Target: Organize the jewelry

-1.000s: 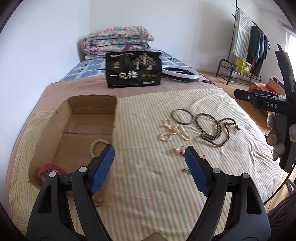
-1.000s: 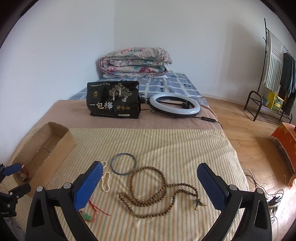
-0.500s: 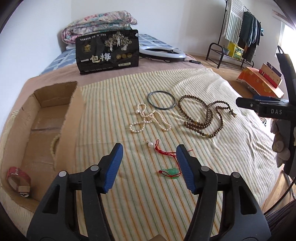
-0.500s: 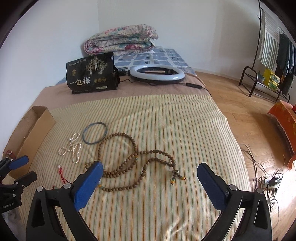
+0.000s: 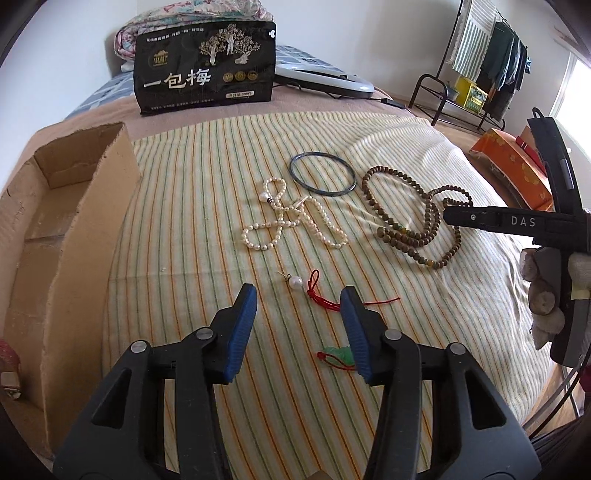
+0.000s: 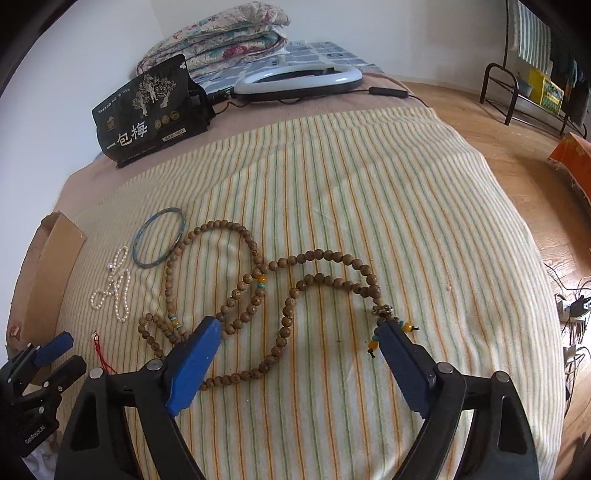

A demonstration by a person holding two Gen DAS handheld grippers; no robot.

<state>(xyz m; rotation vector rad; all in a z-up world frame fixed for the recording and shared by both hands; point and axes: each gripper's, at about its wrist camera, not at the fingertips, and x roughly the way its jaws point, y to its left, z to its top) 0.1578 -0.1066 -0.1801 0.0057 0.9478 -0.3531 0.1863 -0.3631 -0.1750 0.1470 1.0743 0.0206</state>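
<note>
My left gripper (image 5: 298,295) is open and low over the striped cloth. A red-cord green pendant (image 5: 338,355) lies between its fingers, with a single pearl drop (image 5: 295,282) just ahead. Beyond lie a white pearl necklace (image 5: 295,221), a dark bangle (image 5: 323,177) and long brown wooden beads (image 5: 413,218). My right gripper (image 6: 299,328) is open and straddles the wooden beads (image 6: 280,295). The cardboard box (image 5: 66,206) stands at the left; a red item (image 5: 7,360) shows at its near end.
A black snack bag (image 5: 205,68) stands at the back of the bed, with a ring light (image 6: 299,79) and folded quilts (image 6: 218,31) behind. The bed edge drops to a wooden floor (image 6: 517,155) at the right, with a rack (image 5: 461,92) and an orange box (image 5: 513,166).
Both grippers moved forward and lower toward the jewelry. The left has gone from the box side to over the red-cord pendant and narrowed its opening. The right came down over the wooden beads.
</note>
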